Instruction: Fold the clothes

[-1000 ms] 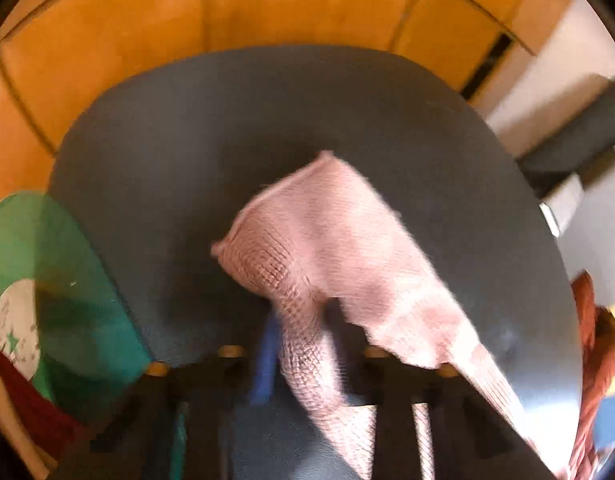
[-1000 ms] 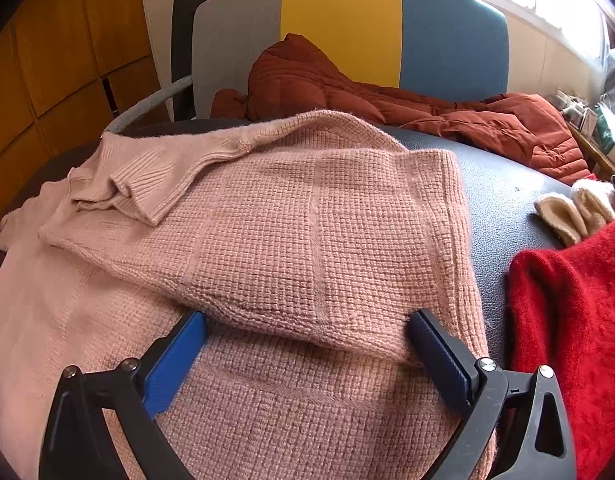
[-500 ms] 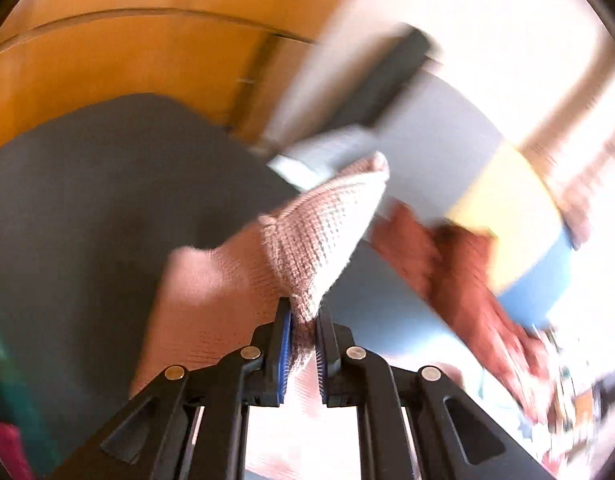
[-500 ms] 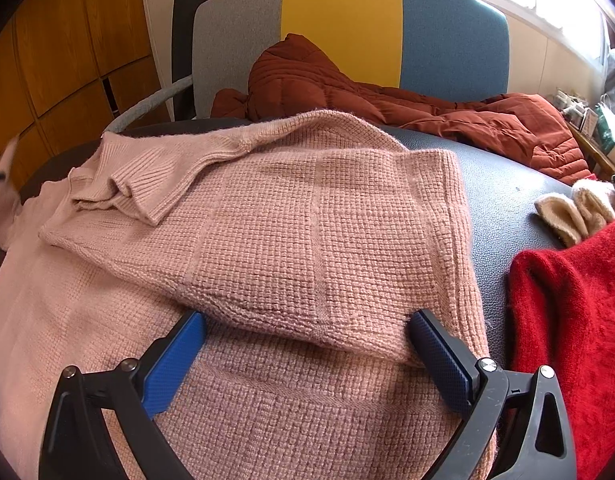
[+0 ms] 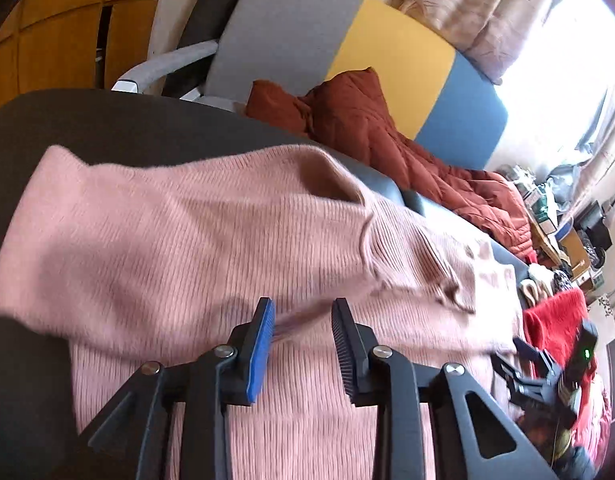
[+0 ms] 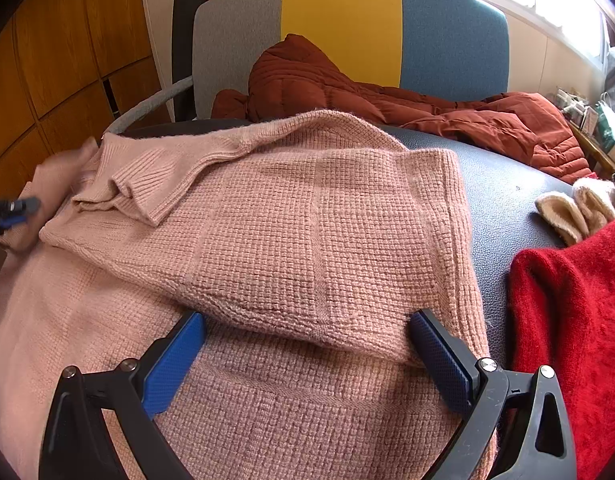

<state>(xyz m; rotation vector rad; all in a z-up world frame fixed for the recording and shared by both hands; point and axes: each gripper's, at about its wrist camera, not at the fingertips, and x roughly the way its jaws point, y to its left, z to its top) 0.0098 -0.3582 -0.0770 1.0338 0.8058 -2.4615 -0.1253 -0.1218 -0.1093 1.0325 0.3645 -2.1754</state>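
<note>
Far left of the right wrist view: left gripper (image 6: 15, 210) is showing only as a dark tip with a bit of blue, cut off by the frame edge and pressing into a blurred sleeve, so its jaws are unreadable there. The left wrist view is settling it: left gripper (image 5: 303, 344) jaws are standing apart, nothing between the pads, hovering over the pink sweater (image 5: 211, 240), whose knit is smearing with motion blur; one blue pad, one dark ribbed pad. Pink sweater (image 6: 307, 240) is lying across the dark leather-like table (image 6: 503, 208), chunky waffle knit with ribbed cuff and raised seams, one panel folded over the body; its lower edge is running out of frame. Right gripper (image 6: 307, 354) jaws are spread wide, flanking the rounded fold edge; contact with the cloth is hard to tell. Behind, a rust quilted jacket (image 6: 387, 92) is draped on a grey-yellow-blue chair (image 6: 343, 24). Right: cream fuzzy mittens (image 6: 575, 208), partly hidden by a red fluffy garment (image 6: 571, 320) cropped by the frame.
</note>
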